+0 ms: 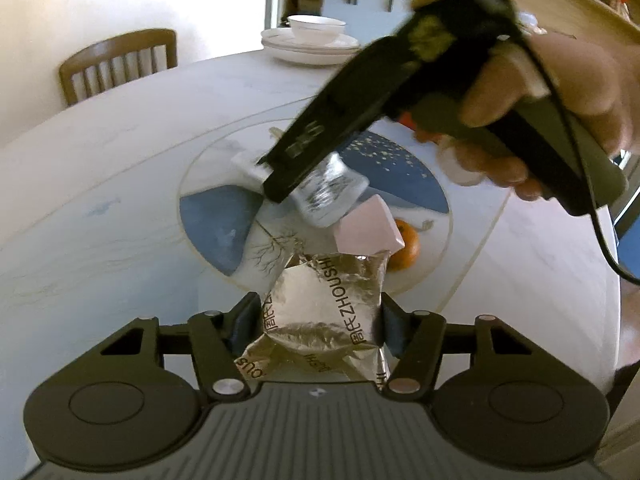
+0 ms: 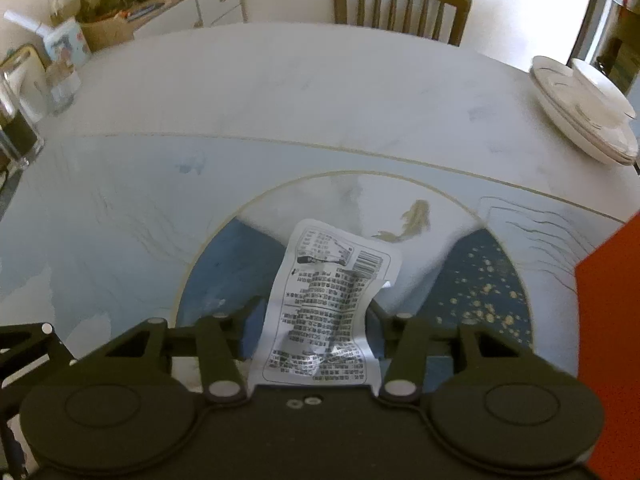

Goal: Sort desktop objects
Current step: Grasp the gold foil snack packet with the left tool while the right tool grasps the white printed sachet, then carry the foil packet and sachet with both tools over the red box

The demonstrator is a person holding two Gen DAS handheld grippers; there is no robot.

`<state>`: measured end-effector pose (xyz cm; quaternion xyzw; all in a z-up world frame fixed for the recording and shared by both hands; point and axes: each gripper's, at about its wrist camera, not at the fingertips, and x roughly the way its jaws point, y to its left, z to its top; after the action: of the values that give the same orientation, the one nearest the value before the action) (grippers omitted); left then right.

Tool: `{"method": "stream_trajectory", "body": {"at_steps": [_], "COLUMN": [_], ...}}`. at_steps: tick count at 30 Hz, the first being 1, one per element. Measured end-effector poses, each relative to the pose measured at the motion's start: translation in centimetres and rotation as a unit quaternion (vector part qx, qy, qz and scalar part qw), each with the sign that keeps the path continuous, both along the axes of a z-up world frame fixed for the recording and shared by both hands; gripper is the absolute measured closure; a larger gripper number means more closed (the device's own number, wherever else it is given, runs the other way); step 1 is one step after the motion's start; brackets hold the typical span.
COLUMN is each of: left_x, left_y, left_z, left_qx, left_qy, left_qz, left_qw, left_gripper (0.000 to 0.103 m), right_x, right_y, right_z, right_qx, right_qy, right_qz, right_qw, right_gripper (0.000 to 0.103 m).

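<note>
Left gripper clamped on a silver foil packet, just near side of the table's round blue inlay. Right gripper clamped on a white printed packet over that inlay; pink box and orange lie on it.

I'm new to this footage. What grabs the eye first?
Two snack packets, one in each gripper: the left gripper pinches a crinkled silver foil packet, the right gripper a white printed packet. Beyond lie a pink box and an orange fruit on the painted round table.
</note>
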<state>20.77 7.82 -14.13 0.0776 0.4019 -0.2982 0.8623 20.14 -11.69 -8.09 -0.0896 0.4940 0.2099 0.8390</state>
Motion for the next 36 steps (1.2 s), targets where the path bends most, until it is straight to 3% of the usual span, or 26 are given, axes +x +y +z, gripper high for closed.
{"method": "stream_trajectory", "body": {"at_steps": [19, 36], "left_x": [-2.7, -2.7], "left_y": [0.6, -5.1], "left_z": [4.7, 9.4], "left_qx": [-0.04, -0.068], "left_qy": [0.01, -0.014], "left_qz": [0.055, 0.066], "left_qw": [0.9977, 0.9953], "left_gripper": [0.044, 0.043], "right_x": [-5.1, -8.1], "right_y": [-7.3, -14.6], "right_z": [5.2, 9.5], "right_qx": [0.06, 0.1], "right_qy": [-0.023, -0.036], "right_qz": [-0.008, -0.026], "right_qw": [0.998, 0.994], "right_gripper": [0.052, 0.052]}}
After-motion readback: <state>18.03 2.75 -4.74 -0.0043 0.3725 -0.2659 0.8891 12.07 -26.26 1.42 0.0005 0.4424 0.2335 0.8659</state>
